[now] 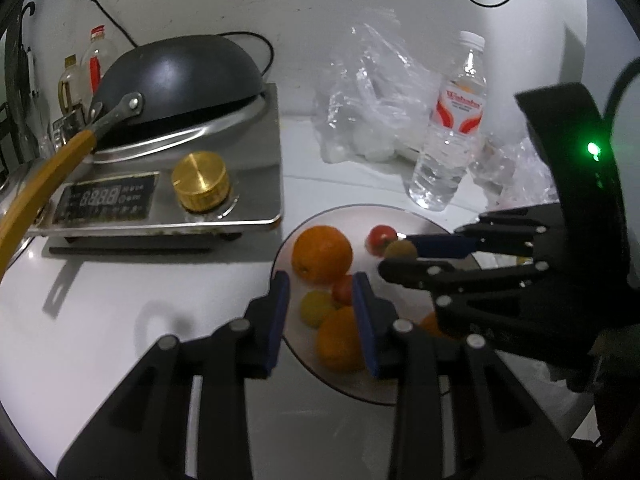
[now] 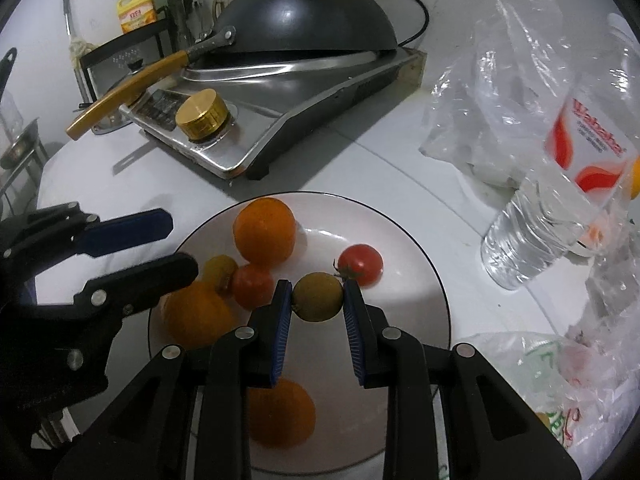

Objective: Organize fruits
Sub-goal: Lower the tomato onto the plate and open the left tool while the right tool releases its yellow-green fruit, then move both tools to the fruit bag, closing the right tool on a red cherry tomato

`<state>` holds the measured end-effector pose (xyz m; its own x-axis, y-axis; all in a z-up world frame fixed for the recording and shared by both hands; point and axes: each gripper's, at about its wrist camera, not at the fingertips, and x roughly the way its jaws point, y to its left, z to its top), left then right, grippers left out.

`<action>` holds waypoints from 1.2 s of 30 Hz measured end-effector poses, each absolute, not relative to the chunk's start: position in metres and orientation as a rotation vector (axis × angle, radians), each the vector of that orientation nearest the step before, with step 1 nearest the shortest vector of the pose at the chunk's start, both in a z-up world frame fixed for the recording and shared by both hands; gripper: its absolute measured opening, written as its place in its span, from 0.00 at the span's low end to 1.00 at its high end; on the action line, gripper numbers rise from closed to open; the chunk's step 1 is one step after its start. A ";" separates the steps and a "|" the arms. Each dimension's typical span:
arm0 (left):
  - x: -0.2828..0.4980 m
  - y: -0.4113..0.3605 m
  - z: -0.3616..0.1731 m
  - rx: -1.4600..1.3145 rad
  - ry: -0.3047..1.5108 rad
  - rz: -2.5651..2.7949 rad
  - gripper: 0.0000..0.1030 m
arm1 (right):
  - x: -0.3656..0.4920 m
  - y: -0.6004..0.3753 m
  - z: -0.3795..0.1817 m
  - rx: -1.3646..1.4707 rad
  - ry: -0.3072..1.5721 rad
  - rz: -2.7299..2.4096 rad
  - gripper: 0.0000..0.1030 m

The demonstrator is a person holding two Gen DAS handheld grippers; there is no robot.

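Right claw (image 2: 317, 300) clamped on yellow-green fruit (image 2: 318, 297) above plate (image 2: 420, 264); left claw (image 1: 320, 312) parted, empty, over plate's near edge. Three oranges and three small fruits plated already; possibly more inside bags (image 2: 552, 392).

On the white round plate (image 2: 400, 232): 3 oranges (image 2: 265, 230), 2 red tomatoes (image 2: 361, 264), 2 yellow-green round fruits (image 2: 318, 297). On the bench (image 2: 360, 152): 1 clear plastic water bottle (image 2: 536, 236), 1 black wok (image 2: 304, 20), 1 steel induction cooker (image 2: 280, 120).
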<state>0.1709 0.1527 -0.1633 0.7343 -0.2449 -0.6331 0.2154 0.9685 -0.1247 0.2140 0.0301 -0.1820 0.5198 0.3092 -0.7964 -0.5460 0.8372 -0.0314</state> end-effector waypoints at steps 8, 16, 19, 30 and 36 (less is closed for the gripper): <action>0.170 0.154 -0.164 -0.054 0.699 -0.255 0.33 | 0.213 0.030 -0.176 -0.306 0.864 0.496 0.35; 0.156 0.144 -0.156 -0.037 0.689 -0.262 0.33 | 0.190 0.015 -0.163 -0.296 0.843 0.472 0.35; 0.149 0.138 -0.150 -0.035 0.680 -0.267 0.33 | 0.178 0.005 -0.157 -0.290 0.832 0.463 0.35; 0.122 0.109 -0.131 -0.017 0.644 -0.308 0.33 | 0.141 -0.027 -0.140 -0.282 0.789 0.414 0.35; 0.115 0.096 -0.127 -0.010 0.643 -0.317 0.42 | 0.125 -0.047 -0.134 -0.265 0.778 0.384 0.35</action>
